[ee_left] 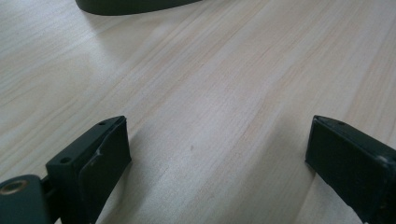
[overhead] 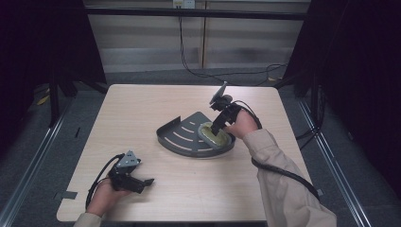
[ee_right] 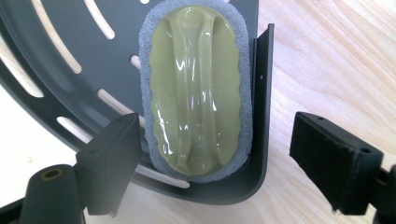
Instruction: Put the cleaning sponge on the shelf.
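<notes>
High view: right hand-held gripper (overhead: 218, 126) over sponge (overhead: 215, 135), sponge lying in rack (overhead: 182, 139) at its right wall, mid-desk (overhead: 142, 104). Step looks like release after placing. Left hand-held gripper (overhead: 144, 183) rests near desk's front edge, well apart from rack.

Left gripper view: jaws wide, nothing between, bare desk (ee_left: 210, 84) below; rack edge (ee_left: 130, 5) at top.

Right gripper view: jaws wide, straddling sponge (ee_right: 196, 88) and rack wall (ee_right: 261, 93), pads off both. Next move, my guess: lift straight up, clear of wall.

Count: one sponge, one rack, two grippers.
</notes>
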Demonstrator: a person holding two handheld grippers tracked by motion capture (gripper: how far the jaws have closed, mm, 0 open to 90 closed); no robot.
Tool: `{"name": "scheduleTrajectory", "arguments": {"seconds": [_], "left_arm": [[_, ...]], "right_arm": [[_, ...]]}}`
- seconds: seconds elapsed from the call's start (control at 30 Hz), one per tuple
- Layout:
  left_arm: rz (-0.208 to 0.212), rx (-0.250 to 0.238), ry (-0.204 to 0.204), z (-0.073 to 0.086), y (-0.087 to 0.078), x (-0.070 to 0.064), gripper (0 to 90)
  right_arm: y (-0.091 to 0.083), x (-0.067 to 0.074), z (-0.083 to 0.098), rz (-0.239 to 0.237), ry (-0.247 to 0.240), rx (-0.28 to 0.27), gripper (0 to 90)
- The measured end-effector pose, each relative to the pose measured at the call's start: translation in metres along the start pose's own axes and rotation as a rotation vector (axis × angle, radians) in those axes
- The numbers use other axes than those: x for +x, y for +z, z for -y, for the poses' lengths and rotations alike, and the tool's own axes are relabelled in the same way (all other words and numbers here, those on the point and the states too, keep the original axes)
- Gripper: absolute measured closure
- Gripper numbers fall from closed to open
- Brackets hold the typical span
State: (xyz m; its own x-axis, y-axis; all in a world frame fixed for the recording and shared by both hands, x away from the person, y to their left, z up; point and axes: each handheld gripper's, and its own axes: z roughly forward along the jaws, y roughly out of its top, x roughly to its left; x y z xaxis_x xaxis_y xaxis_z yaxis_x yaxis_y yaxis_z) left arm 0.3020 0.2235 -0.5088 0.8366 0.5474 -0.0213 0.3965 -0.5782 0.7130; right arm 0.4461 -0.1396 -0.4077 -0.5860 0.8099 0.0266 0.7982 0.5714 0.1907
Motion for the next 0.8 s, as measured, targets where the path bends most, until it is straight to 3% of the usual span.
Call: {"name": "scheduleTrajectory", "arguments": {"seconds": [0.13, 0.8], "left_arm": [[0.0, 0.002, 0.003, 0.0, 0.0, 0.0, 5.9], [-0.004, 0.004, -0.005, 0.001, -0.001, -0.001, 5.9]], "right_arm": [[-0.004, 0.001, 0.001, 0.011, -0.007, -0.004, 14.9], [-0.028, 0.011, 0.026, -0.028, -0.058, -0.051, 14.6]]}}
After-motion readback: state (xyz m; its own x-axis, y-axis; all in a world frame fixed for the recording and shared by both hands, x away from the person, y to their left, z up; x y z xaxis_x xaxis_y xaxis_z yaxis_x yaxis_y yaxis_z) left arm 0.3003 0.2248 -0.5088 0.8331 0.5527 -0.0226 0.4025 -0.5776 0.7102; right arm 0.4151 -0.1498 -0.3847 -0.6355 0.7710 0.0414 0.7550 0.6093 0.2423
